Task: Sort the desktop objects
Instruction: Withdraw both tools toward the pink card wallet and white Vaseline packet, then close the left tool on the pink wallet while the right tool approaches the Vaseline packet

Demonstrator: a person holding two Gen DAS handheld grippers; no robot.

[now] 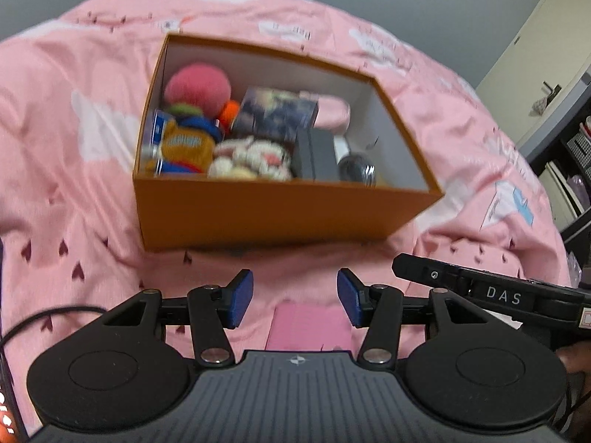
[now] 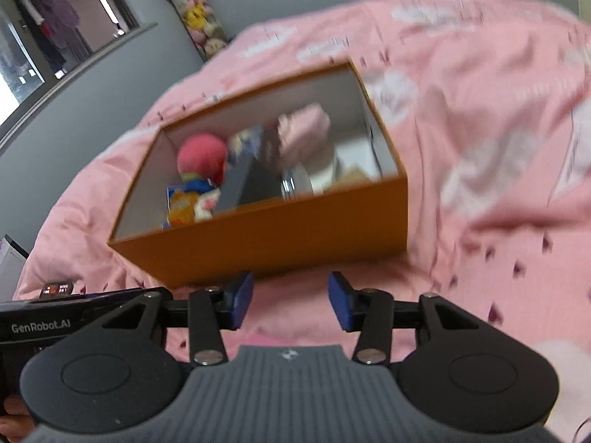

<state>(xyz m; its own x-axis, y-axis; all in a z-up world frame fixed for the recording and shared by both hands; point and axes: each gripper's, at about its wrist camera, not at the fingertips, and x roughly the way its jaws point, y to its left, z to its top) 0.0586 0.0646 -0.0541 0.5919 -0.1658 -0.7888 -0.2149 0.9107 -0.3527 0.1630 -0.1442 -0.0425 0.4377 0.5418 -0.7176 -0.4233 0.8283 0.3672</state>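
Observation:
An orange cardboard box (image 1: 258, 214) sits on a pink bedspread (image 1: 74, 184). It holds a pink pompom toy (image 1: 197, 86), a yellow and blue plush (image 1: 186, 146), a white plush (image 1: 251, 158), a dark printed box (image 1: 277, 112), a black case (image 1: 317, 155) and a pink pouch (image 1: 332, 110). My left gripper (image 1: 295, 301) is open and empty, just in front of the box. My right gripper (image 2: 291, 301) is open and empty, also just in front of the box (image 2: 277, 236). The right gripper's body (image 1: 491, 288) shows at the right of the left wrist view.
A pink flat card (image 1: 310, 326) lies on the bedspread under my left gripper. A grey wall and a door (image 1: 535, 37) stand beyond the bed. A hanging row of plush toys (image 2: 195, 11) and a window (image 2: 55, 26) are at the back left. A smartwatch (image 2: 57, 289) lies at left.

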